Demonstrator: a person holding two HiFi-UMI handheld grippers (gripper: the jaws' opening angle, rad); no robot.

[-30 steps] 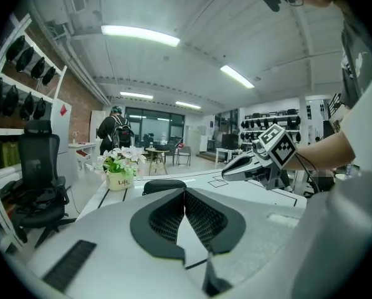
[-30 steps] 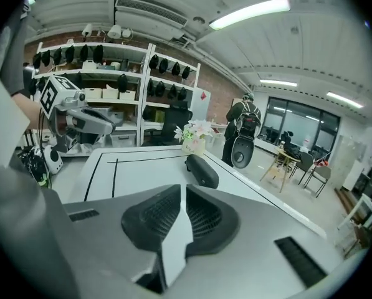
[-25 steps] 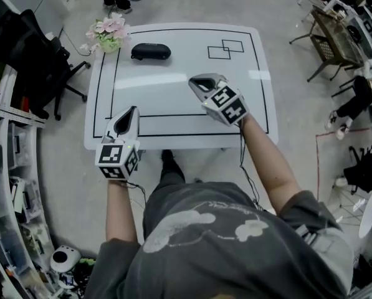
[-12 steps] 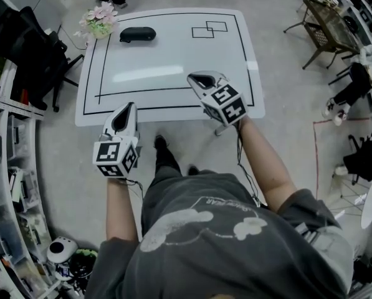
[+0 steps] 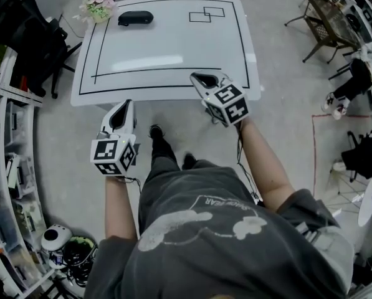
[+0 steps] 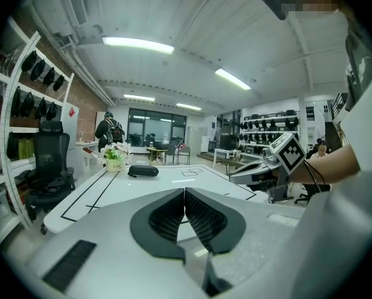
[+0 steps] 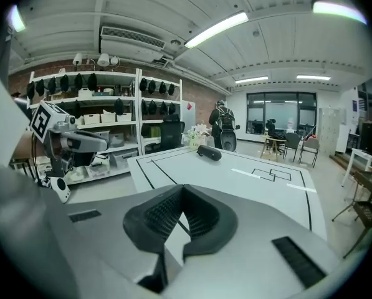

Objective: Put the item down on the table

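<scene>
- Head view: the left claw (image 5: 128,104) hangs over the floor just short of the near edge of the white surface (image 5: 173,48). The tips of the right claw (image 5: 197,77) lie over that near edge. The black case (image 5: 136,18) lies on the surface at its far left corner, just beside the flower pot (image 5: 99,6) and well apart from both claws.
- Left gripper view: the left claw (image 6: 184,195) is closed with its pads together and nothing between them. The black case (image 6: 143,170) rests on the surface (image 6: 129,189) far ahead, next to the flower pot (image 6: 115,156).
- Right gripper view: the right claw (image 7: 182,192) is closed and empty. The black case (image 7: 209,152) lies at the far end of the surface (image 7: 248,179).
</scene>
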